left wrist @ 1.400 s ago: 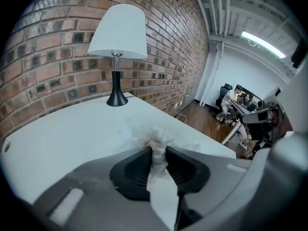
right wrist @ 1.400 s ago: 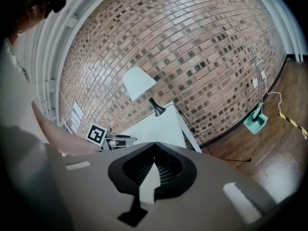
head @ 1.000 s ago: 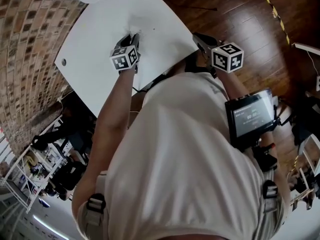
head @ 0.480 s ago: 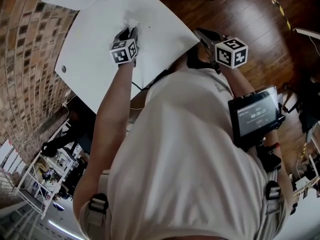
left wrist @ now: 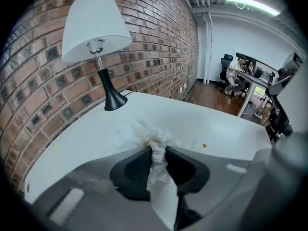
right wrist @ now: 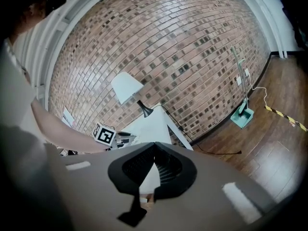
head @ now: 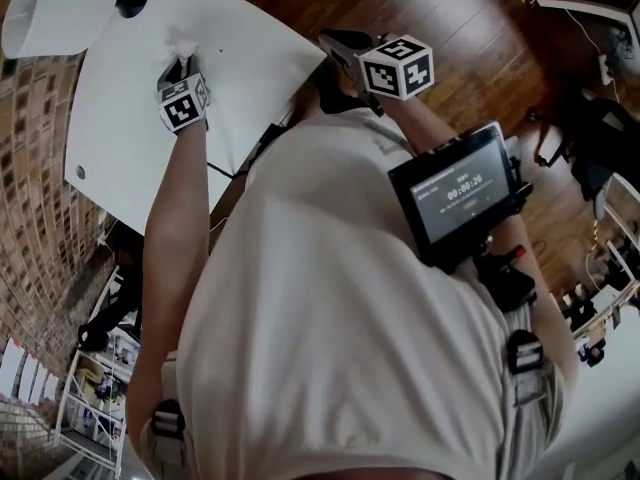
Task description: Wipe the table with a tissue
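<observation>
Tissue pinched over the table
The left gripper, jaws closing, pinches the crumpled tissue, which bunches just beyond their tips against the white table. The right gripper is pressed together, empty.

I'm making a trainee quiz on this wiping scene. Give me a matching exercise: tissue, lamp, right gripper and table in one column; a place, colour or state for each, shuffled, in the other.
1 tissue
2 lamp
3 right gripper
4 table

A jaws together, empty, over the wooden floor
B white top, bears the lamp
C black base, white shade, by the brick wall
D crumpled, clamped in the left gripper

Pairs: 1-D, 2-C, 3-A, 4-B
</observation>
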`<state>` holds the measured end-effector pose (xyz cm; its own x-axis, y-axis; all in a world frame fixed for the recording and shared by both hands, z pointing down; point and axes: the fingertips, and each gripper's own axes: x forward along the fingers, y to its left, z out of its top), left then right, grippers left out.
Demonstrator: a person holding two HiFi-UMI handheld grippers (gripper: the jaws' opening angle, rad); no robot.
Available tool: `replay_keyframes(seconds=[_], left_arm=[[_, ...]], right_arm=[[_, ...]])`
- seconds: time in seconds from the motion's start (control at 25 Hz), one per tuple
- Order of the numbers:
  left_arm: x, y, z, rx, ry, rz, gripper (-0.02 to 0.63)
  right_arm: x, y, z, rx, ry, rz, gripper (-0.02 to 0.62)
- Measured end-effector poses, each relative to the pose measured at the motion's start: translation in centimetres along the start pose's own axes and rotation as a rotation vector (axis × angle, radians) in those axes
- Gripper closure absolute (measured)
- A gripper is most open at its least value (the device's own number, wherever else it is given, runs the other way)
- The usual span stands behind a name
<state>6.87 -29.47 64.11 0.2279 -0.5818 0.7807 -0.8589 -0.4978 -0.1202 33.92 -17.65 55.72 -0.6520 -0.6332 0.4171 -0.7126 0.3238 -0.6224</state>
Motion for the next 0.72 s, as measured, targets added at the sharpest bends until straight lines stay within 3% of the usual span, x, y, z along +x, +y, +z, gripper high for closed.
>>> replay_keyframes(seconds=[0.32, 0.52, 0.72], left_arm=[[-0.1, 0.7, -0.3, 0.003, -0.008, 0.013, 0.52], [0.2, -1.9, -0.5, 0.009, 0.007, -0.049, 0.52], [-0.2, -4.7, 0.0, 0.111, -0.009, -0.133, 0.52]], right_arm=[[0.8, 0.4, 0.3, -0.003, -0.015, 0.027, 0.588], [-0.3, -0.1, -0.2, -0.001, -0.001, 0.008, 0.588], [0.1, 0.4, 0.1, -0.006, 0.0, 0.022, 0.588]])
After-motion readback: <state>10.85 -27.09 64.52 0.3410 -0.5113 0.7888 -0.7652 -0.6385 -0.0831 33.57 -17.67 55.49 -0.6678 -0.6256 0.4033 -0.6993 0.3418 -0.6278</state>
